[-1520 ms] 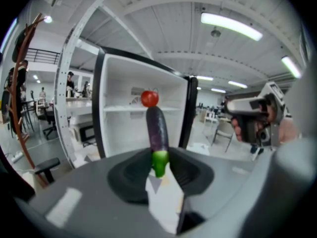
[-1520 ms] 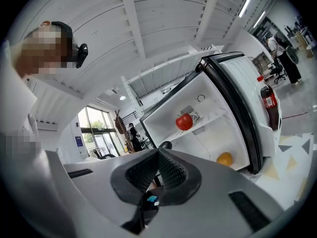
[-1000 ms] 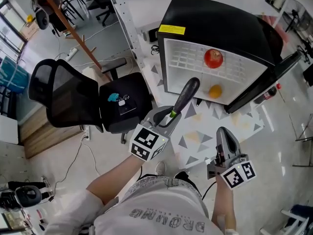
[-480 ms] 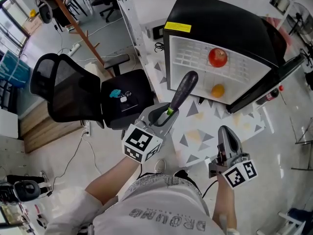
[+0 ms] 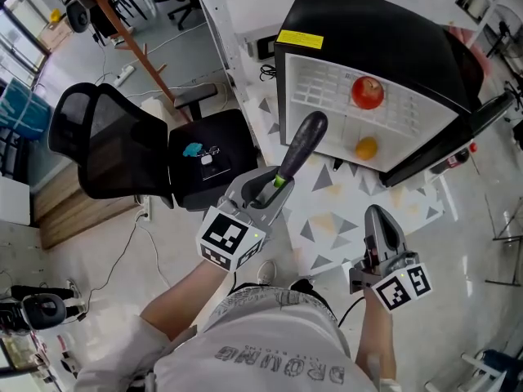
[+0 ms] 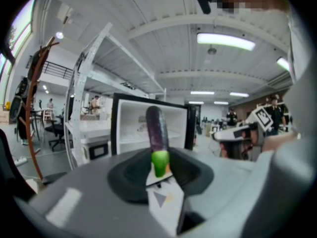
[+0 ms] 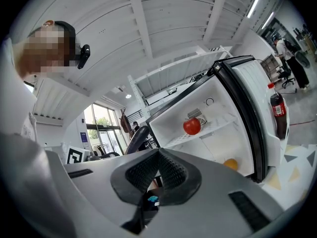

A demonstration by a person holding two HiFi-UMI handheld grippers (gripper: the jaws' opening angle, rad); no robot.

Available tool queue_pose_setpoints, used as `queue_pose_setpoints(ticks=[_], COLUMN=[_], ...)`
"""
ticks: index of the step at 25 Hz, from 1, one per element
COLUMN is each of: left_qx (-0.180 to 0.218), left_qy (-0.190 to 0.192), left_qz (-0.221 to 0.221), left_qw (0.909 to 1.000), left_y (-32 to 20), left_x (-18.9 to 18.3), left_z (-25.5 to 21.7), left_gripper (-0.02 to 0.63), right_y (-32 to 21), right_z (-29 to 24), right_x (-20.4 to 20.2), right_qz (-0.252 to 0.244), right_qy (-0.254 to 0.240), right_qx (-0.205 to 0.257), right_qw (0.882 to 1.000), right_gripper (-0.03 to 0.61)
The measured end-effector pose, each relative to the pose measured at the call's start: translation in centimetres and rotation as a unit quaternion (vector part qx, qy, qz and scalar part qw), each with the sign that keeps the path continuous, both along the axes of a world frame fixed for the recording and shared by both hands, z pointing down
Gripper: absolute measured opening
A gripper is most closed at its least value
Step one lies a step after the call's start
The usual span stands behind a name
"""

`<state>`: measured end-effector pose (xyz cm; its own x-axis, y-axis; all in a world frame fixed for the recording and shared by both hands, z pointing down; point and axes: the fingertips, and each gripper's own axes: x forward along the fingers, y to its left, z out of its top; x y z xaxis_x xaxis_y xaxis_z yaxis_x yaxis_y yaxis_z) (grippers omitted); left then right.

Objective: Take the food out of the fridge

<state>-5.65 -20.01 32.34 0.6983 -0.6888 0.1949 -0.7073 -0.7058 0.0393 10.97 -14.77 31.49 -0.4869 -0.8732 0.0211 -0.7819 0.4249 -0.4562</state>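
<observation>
A small black fridge (image 5: 384, 31) stands open on the floor, white inside. A red apple (image 5: 368, 92) rests on its upper shelf and an orange (image 5: 367, 147) lies below. A dark purple eggplant (image 5: 298, 149) with a green stem is clamped at the stem end by my left gripper (image 5: 276, 184), in front of the fridge, its body sticking out towards the opening. The left gripper view shows the eggplant (image 6: 157, 130) upright between the jaws. My right gripper (image 5: 377, 219) hangs lower right, pads together, nothing in it. Its own view shows the apple (image 7: 191, 126) and the orange (image 7: 230, 163).
The fridge door (image 5: 458, 133) swings out to the right with a red-capped bottle (image 7: 278, 114) in its rack. A patterned mat (image 5: 343, 211) lies before the fridge. A black office chair (image 5: 122, 158) stands at the left, a white shelf post (image 5: 214, 47) behind it.
My left gripper has risen a little and drifted left with the eggplant still in it. The right gripper has kept its place.
</observation>
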Motion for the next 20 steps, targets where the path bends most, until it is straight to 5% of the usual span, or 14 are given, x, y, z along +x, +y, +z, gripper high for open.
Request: queue_pose_setpoints(ticks=[20], left_qx=[-0.008], left_qy=[0.003], left_qz=[-0.001], left_qw=[1.0], left_y=[-0.1], left_x=[0.22], left_z=[0.61], left_gripper=[0.117], right_y=[-0.46], right_z=[0.48], right_x=[-0.26], right_qz=[-0.014], right_qy=[0.009], right_qx=[-0.012], right_qw=[1.0], right_gripper=[-0.012])
